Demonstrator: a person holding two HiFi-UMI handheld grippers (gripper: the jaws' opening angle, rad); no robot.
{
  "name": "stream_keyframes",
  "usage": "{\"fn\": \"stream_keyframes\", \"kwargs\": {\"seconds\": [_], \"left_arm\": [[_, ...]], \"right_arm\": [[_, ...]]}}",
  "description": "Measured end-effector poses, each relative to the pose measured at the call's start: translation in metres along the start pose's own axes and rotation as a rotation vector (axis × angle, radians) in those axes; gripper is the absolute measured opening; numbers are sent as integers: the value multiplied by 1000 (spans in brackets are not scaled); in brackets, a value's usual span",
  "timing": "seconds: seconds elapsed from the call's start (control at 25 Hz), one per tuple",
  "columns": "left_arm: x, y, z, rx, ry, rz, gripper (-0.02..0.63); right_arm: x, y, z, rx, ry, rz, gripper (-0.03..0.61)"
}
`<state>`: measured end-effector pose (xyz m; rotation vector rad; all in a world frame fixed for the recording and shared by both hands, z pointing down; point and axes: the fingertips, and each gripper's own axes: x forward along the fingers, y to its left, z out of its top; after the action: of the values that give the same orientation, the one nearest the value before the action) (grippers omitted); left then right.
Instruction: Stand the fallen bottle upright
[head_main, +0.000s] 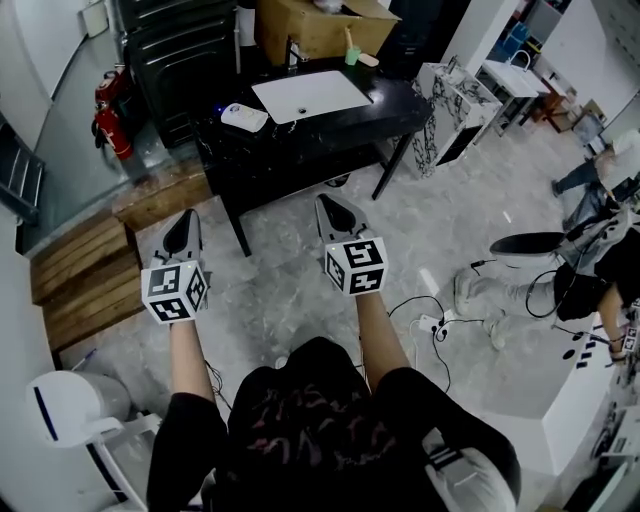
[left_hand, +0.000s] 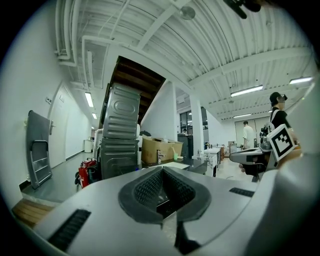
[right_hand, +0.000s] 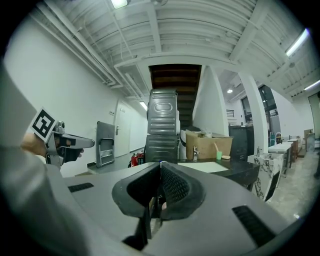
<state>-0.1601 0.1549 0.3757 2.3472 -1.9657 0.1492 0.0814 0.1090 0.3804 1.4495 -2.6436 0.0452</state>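
Observation:
A black table (head_main: 300, 145) stands ahead of me on the pale floor, a white sheet (head_main: 312, 95) lying on it. At its left end lies a white rounded object (head_main: 244, 117); I cannot tell whether it is the bottle. A green cup (head_main: 352, 55) and a small upright item (head_main: 291, 50) stand at the far edge. My left gripper (head_main: 183, 232) and right gripper (head_main: 338, 212) hover over the floor short of the table, both shut and holding nothing. The left gripper (left_hand: 162, 167) and right gripper (right_hand: 160, 162) each look level towards the table (right_hand: 235, 167).
A cardboard box (head_main: 320, 25) and a black metal cabinet (head_main: 170, 50) stand behind the table. Red fire extinguishers (head_main: 110, 120) and wooden pallets (head_main: 85, 270) are at the left. Cables and a power strip (head_main: 430, 322) lie on the floor at right, near a seated person (head_main: 590, 260).

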Motion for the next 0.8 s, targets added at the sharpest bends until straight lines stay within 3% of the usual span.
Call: {"fn": "stream_keyframes", "kwargs": {"seconds": [0.48, 0.8], "left_arm": [[70, 42, -19, -6, 54, 22, 17], [160, 80, -25, -11, 98, 54, 17]], "right_arm": [[93, -14, -9, 19, 16, 37, 15], [196, -42, -13, 21, 48, 95, 15]]}}
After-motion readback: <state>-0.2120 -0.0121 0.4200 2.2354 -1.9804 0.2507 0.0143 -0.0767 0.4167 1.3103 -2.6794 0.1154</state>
